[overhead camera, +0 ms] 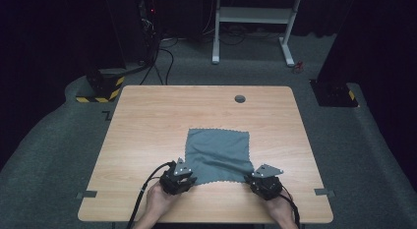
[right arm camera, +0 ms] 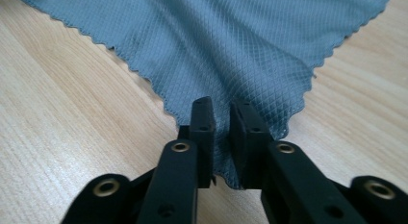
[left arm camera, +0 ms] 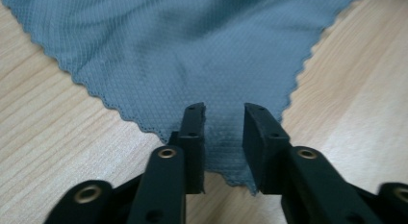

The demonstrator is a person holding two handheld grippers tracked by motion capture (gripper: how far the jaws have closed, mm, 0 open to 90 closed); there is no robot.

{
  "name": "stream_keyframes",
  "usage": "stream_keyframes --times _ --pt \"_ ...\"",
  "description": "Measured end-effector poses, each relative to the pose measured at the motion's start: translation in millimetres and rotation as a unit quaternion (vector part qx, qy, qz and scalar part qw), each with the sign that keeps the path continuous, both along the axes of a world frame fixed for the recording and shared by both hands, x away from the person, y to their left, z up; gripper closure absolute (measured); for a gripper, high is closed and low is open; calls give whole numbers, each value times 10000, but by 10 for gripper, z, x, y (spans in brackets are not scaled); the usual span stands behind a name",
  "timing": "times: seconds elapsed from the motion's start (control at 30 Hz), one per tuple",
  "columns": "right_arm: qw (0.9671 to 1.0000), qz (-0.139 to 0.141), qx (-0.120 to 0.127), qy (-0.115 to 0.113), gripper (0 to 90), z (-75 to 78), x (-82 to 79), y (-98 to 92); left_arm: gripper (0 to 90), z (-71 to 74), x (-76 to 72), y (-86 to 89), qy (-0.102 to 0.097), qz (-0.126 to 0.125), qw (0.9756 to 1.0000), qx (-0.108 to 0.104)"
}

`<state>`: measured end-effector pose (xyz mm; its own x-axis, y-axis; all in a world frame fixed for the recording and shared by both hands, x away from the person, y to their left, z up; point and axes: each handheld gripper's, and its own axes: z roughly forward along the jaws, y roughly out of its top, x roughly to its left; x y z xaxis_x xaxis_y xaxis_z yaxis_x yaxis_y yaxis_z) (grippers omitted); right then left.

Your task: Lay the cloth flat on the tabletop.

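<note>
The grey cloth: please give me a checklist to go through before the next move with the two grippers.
1. Left gripper at a near corner of the cloth: ok, the corner lies between its jaws.
2. Left jaws closed on the cloth: not ok, a gap stands between the pads and the fabric lies loose.
3. Right gripper at the other near corner: ok.
4. Right jaws closed on the cloth: cannot tell; the gap is narrow and fabric bunches in it.
5. Cloth flat: not ok, it wrinkles toward the grippers.
6. Free table beyond the cloth: ok.
</note>
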<state>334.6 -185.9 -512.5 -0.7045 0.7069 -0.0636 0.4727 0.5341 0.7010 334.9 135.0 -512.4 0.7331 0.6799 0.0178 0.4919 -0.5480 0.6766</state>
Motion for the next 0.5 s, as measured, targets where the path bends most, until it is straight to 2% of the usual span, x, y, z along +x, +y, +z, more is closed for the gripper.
stream_keyframes --times 0.1,0.2,0.27,0.33,0.43,0.5 --pt "10000 -1 21 65 798 -37 22 -11 816 -10 -1 1 -24 -62 10000 -51" --pt "10000 47 -55 23 867 -35 3 14 893 -2 3 4 -7 -130 9999 9" --pt "9997 97 -230 -64 881 -26 -17 54 898 6 1 -6 -13 -164 9998 68" --pt "9995 138 -266 3 886 -11 -20 66 900 12 -3 2 17 -191 9998 79" --pt "9995 211 -241 10 889 5 -53 65 900 36 -26 85 92 -209 9996 -155" --pt "9996 265 -127 28 889 45 -98 55 900 75 -52 144 123 -246 9993 -252"
